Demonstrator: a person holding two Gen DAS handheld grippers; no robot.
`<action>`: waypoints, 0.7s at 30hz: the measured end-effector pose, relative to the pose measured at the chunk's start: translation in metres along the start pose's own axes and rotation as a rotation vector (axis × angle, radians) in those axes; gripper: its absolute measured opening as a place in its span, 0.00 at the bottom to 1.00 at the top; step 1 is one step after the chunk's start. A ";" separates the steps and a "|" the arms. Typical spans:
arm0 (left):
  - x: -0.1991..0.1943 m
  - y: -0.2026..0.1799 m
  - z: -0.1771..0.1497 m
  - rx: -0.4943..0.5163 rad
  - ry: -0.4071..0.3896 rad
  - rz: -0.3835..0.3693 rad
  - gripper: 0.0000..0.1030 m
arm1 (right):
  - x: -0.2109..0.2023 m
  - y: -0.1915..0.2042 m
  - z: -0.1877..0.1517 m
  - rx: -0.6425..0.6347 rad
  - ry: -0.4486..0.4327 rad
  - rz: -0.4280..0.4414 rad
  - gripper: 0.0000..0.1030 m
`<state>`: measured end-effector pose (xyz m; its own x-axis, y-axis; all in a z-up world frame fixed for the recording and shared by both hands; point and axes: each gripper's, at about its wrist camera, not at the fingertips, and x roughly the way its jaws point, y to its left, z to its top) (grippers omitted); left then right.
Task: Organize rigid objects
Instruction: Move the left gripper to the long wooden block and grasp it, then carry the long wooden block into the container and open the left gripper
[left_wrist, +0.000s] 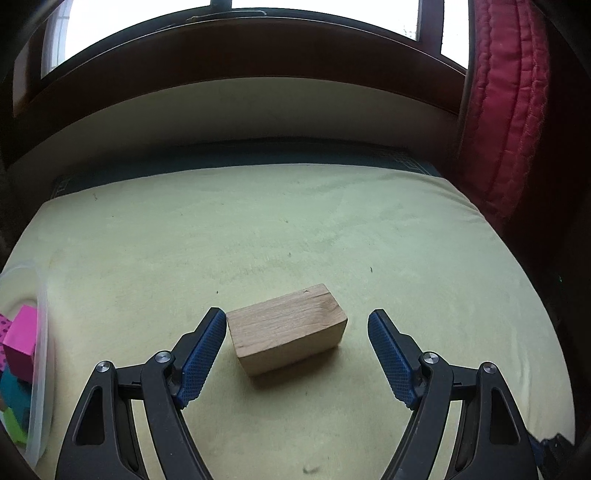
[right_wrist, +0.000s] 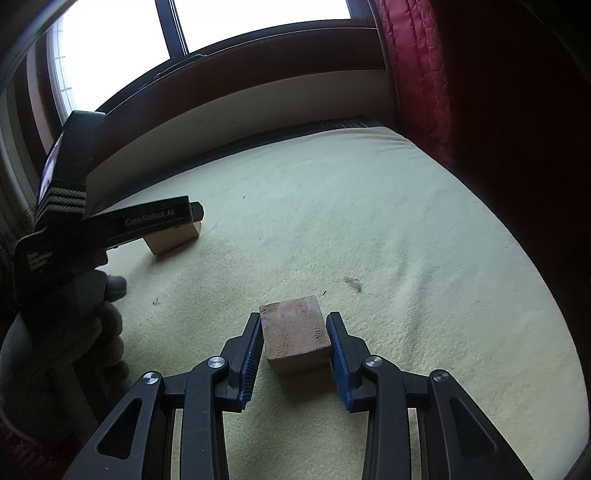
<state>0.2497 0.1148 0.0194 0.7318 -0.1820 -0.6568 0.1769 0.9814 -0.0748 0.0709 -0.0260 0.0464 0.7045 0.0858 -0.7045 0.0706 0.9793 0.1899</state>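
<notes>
Our right tongs (right_wrist: 293, 341) pinch the small block (right_wrist: 294, 336), our left tongs (left_wrist: 297, 341) are spread, and the long block (left_wrist: 287, 328) sits crooked, so it could twist away.

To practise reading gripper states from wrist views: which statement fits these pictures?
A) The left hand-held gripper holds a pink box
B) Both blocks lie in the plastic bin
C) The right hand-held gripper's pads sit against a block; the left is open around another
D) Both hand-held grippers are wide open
C: the right hand-held gripper presses both pads on the reddish block, while the left hand-held gripper stands open around the wooden block.
</notes>
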 end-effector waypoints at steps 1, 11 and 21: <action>0.001 0.002 0.001 -0.009 0.000 -0.004 0.77 | 0.001 0.000 0.000 -0.001 0.001 0.001 0.36; 0.016 0.015 -0.001 -0.045 0.041 -0.031 0.68 | 0.002 0.000 0.001 -0.001 0.003 -0.002 0.36; 0.010 0.016 -0.006 -0.051 0.013 -0.027 0.67 | 0.002 0.001 0.001 0.001 0.002 -0.004 0.36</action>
<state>0.2561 0.1286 0.0070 0.7185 -0.2083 -0.6636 0.1625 0.9780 -0.1310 0.0731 -0.0253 0.0454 0.7030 0.0817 -0.7065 0.0746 0.9794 0.1875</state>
